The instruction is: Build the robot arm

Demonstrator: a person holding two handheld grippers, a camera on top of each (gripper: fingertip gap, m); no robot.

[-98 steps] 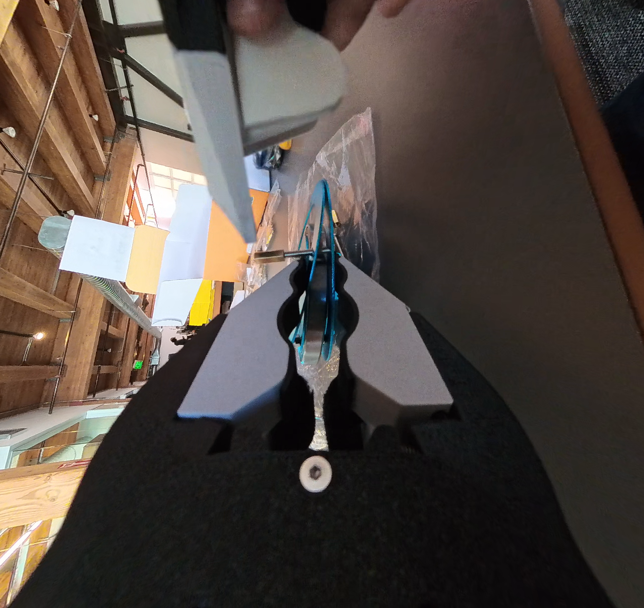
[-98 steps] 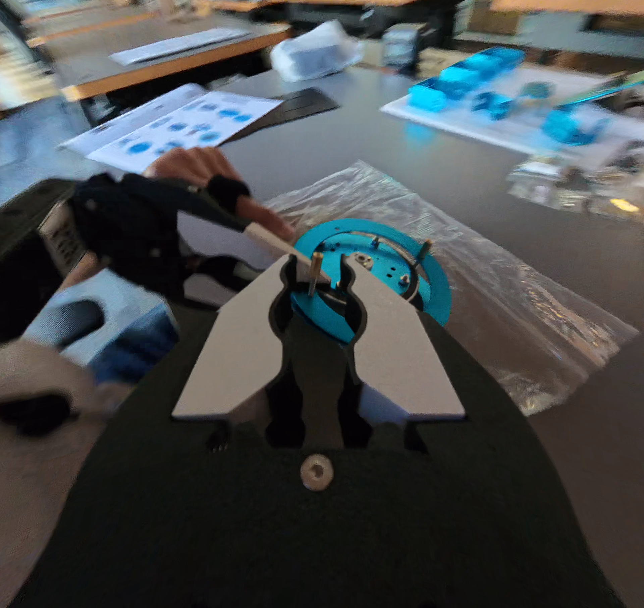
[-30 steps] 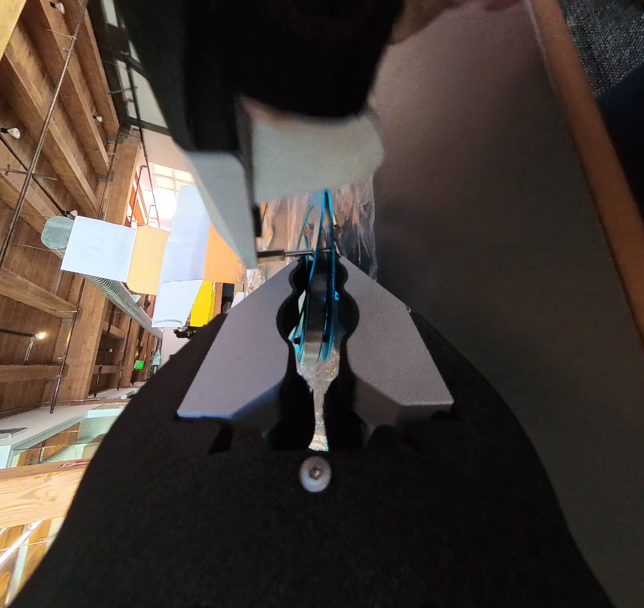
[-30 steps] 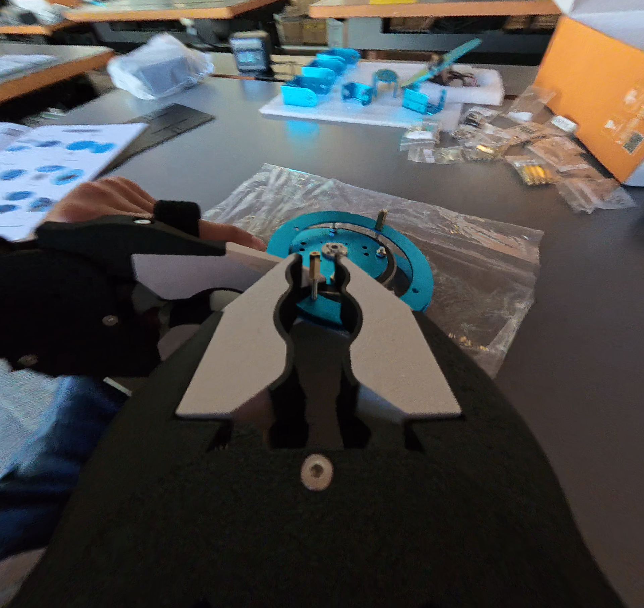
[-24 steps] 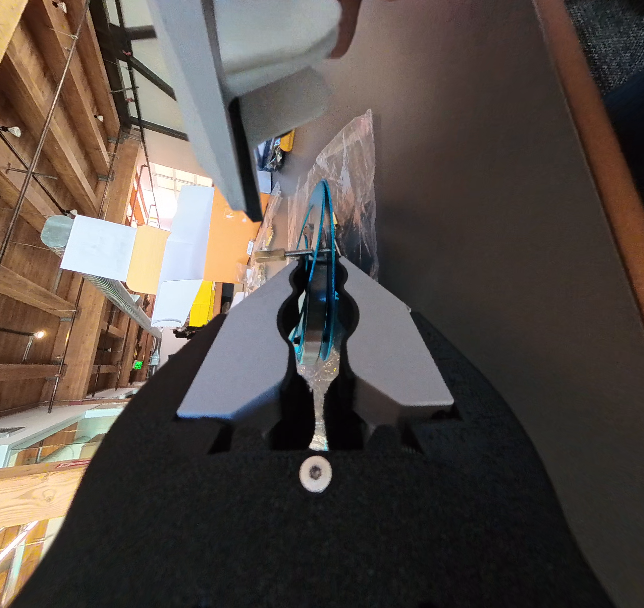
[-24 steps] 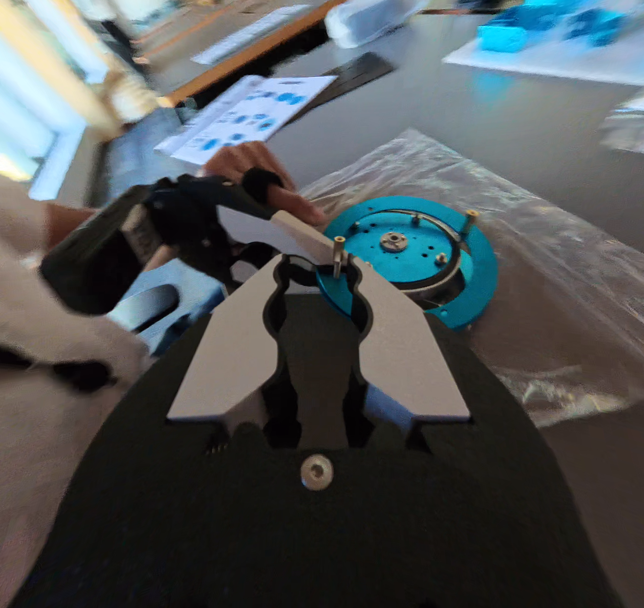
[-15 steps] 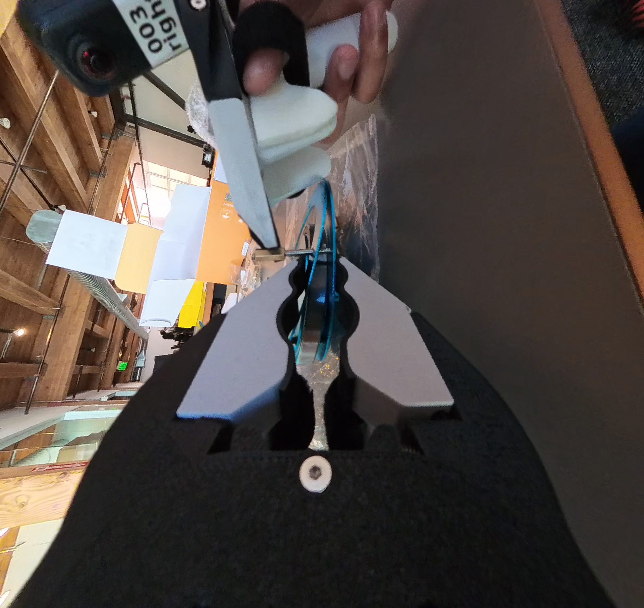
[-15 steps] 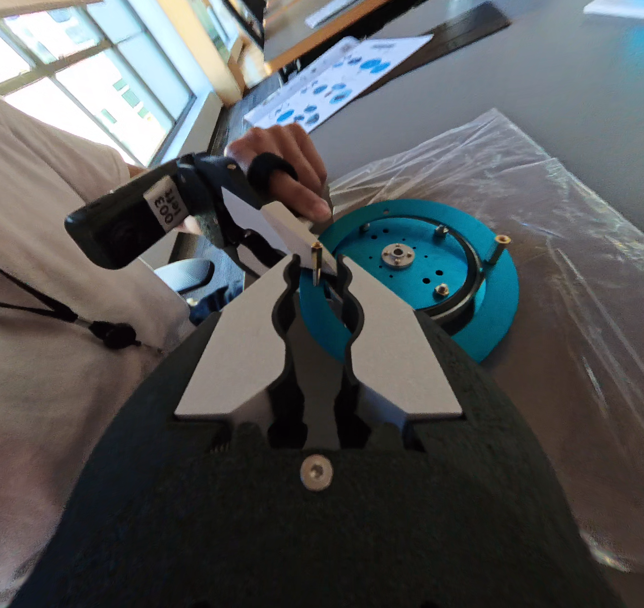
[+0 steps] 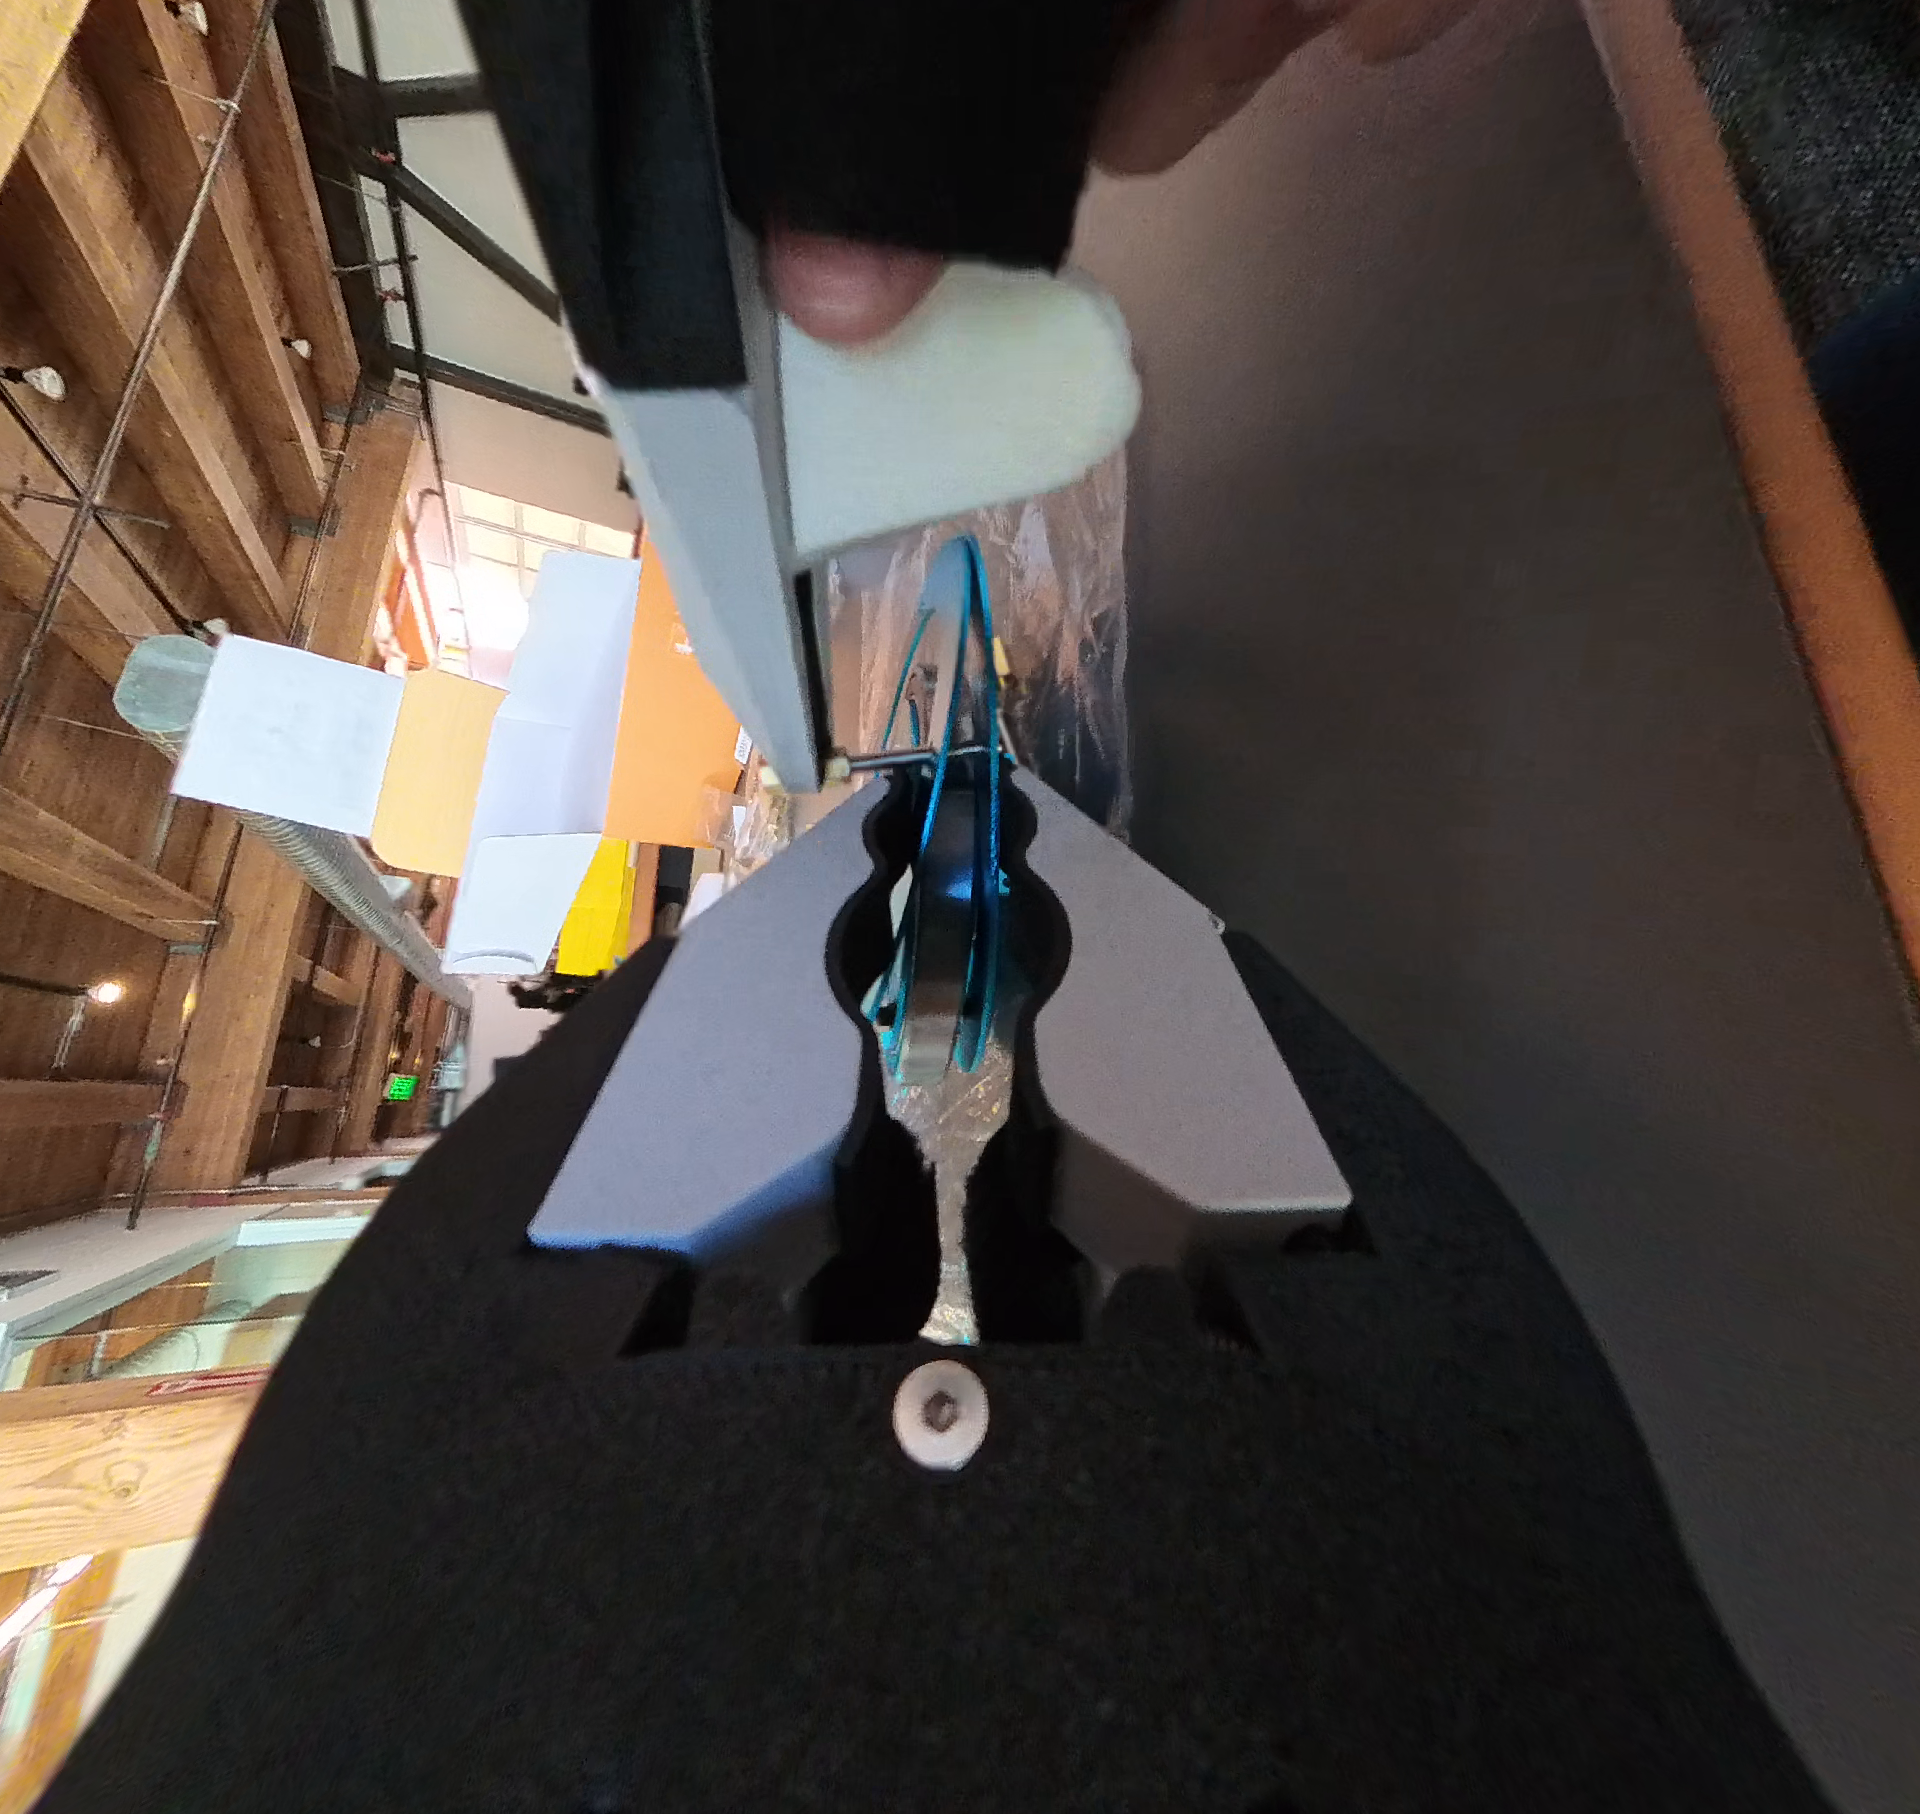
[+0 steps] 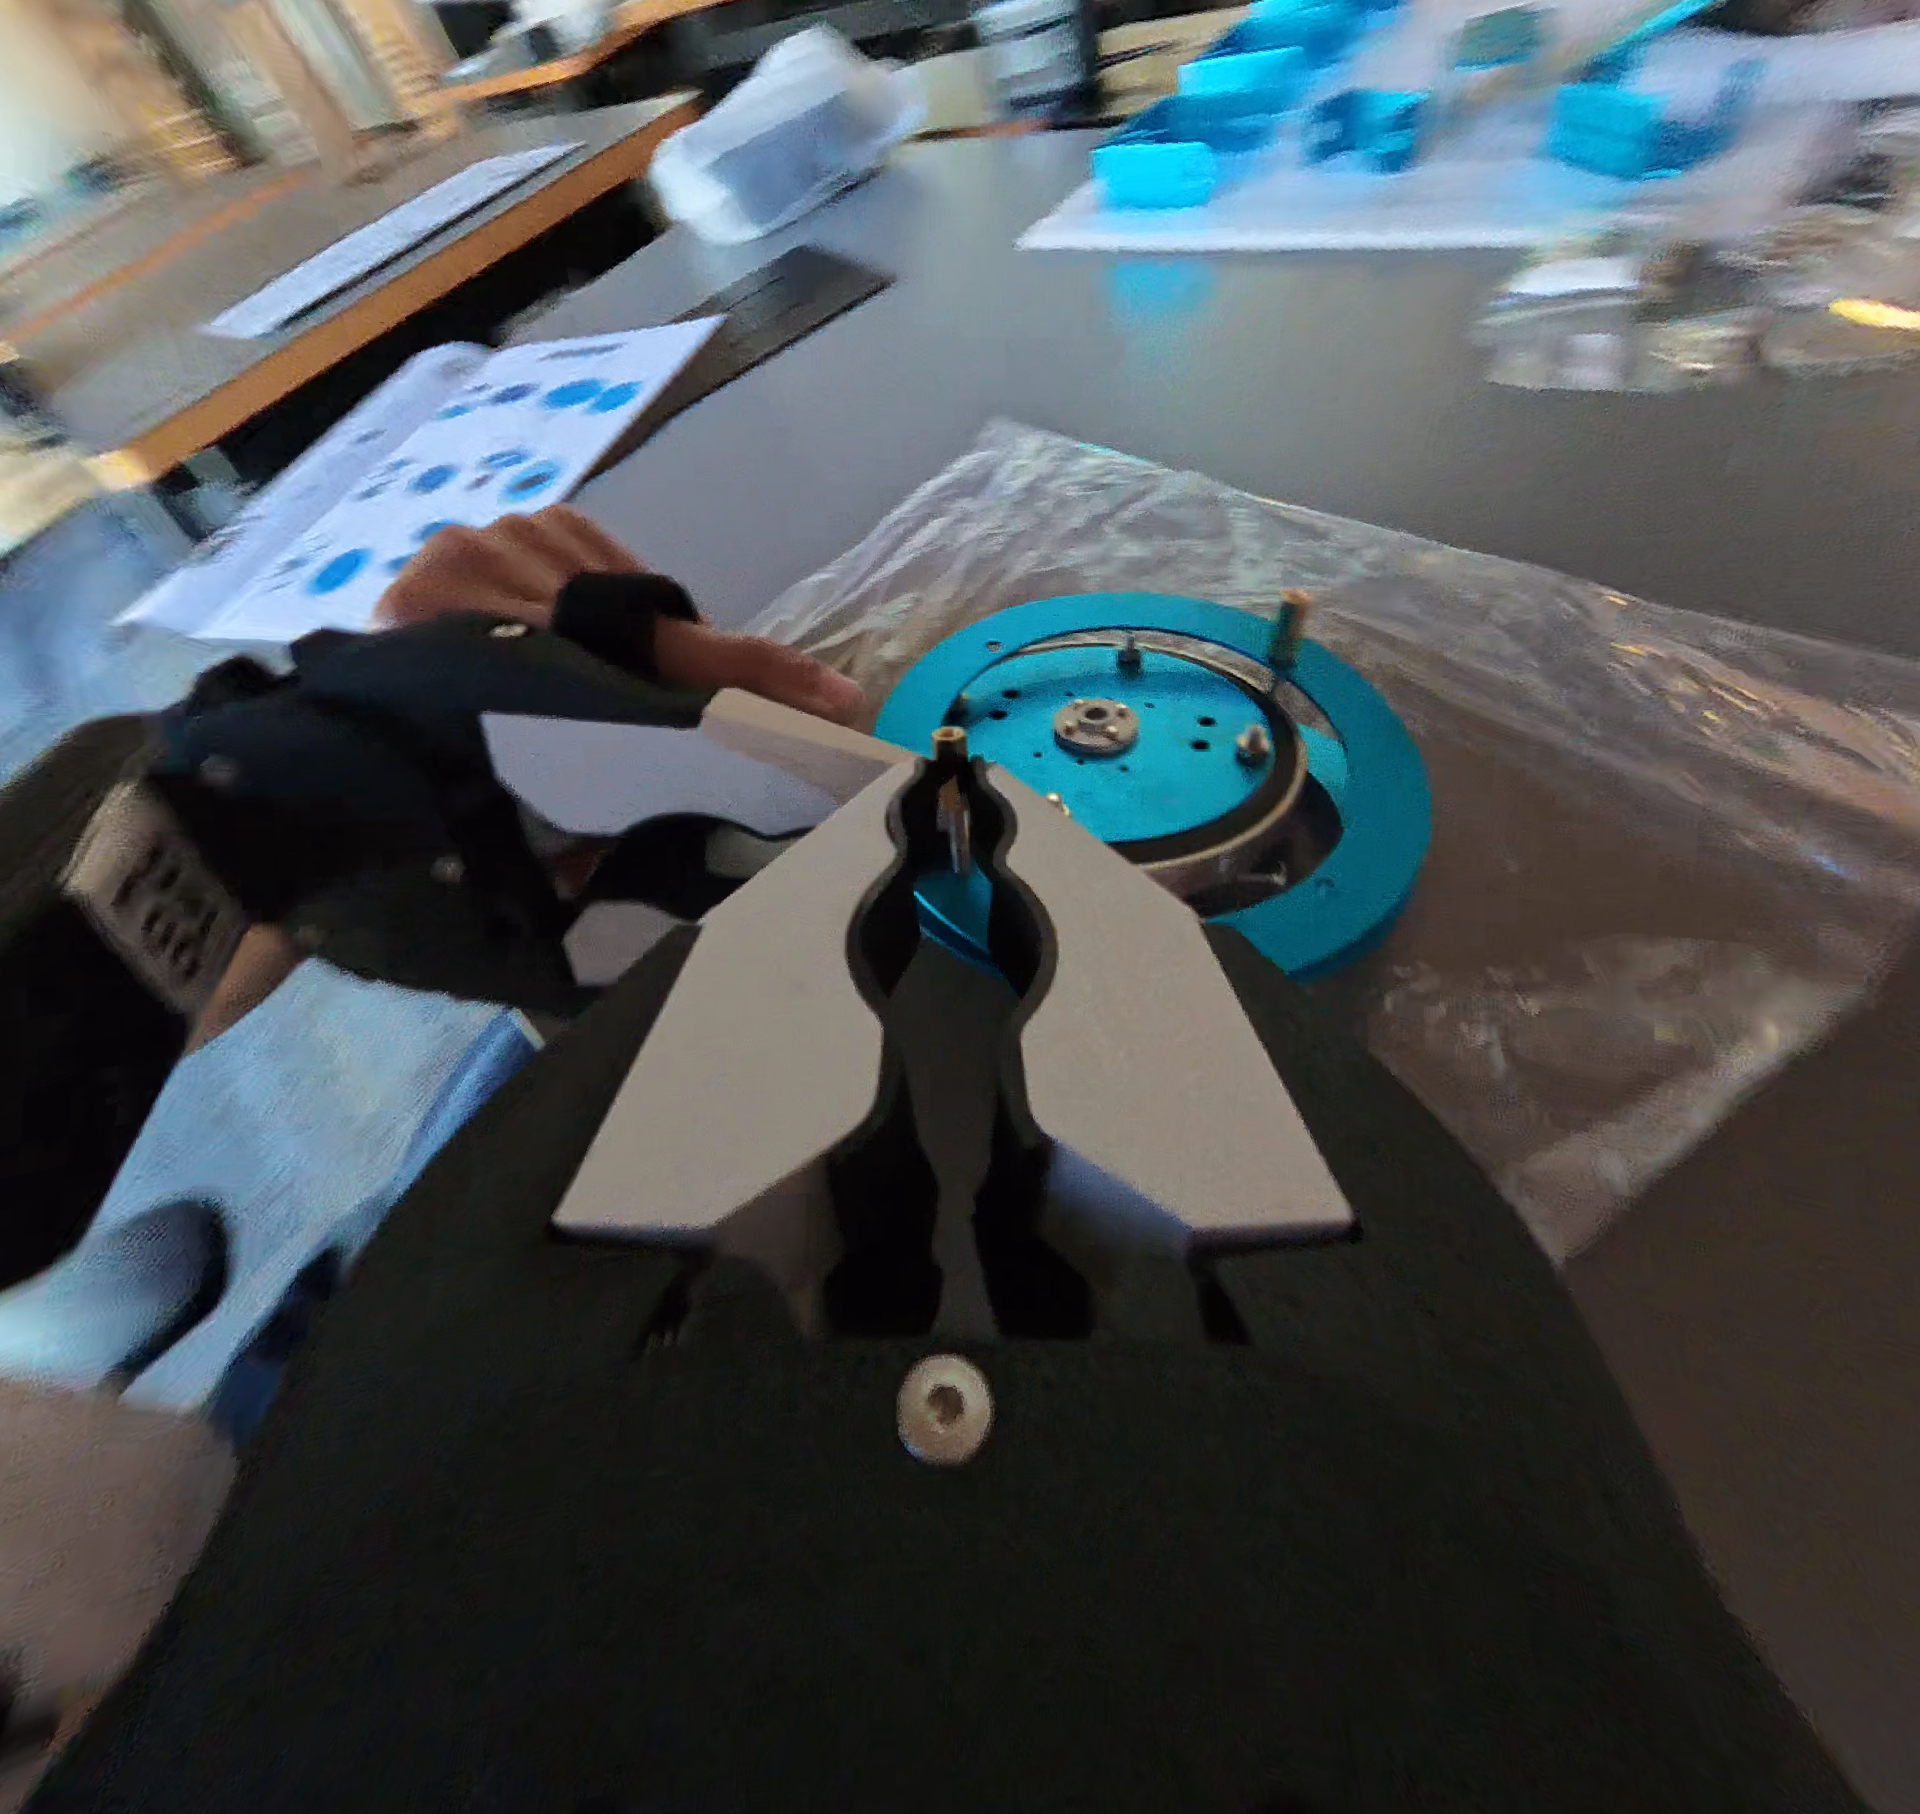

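A blue round plate (image 10: 1174, 756) with a metal ring and upright brass standoffs lies on a clear plastic bag (image 10: 1558, 829) on the dark table. My left gripper (image 9: 951, 777) is shut on the plate's near edge (image 9: 951, 933), seen edge-on, with the bag pinched under it. It also shows at the left of the right wrist view (image 10: 727, 715). My right gripper (image 10: 948, 767) is shut on a brass standoff (image 10: 948, 741) at the plate's rim. In the left wrist view, its finger (image 9: 727, 538) comes down from above onto that standoff (image 9: 883, 762).
Printed sheets with blue pictures (image 10: 447, 455) lie at the far left. A white tray with blue parts (image 10: 1299, 154) and small bags of hardware (image 10: 1662, 330) are at the back. An orange and white box (image 9: 582, 725) stands beyond. The table's wooden edge (image 9: 1745, 414) is at the right. Less than 4 cm separates the two grippers' tips.
The right gripper has swung round the brass standoff while its tips stayed on it, and its view is now blurred by motion. The left gripper has held the plate still.
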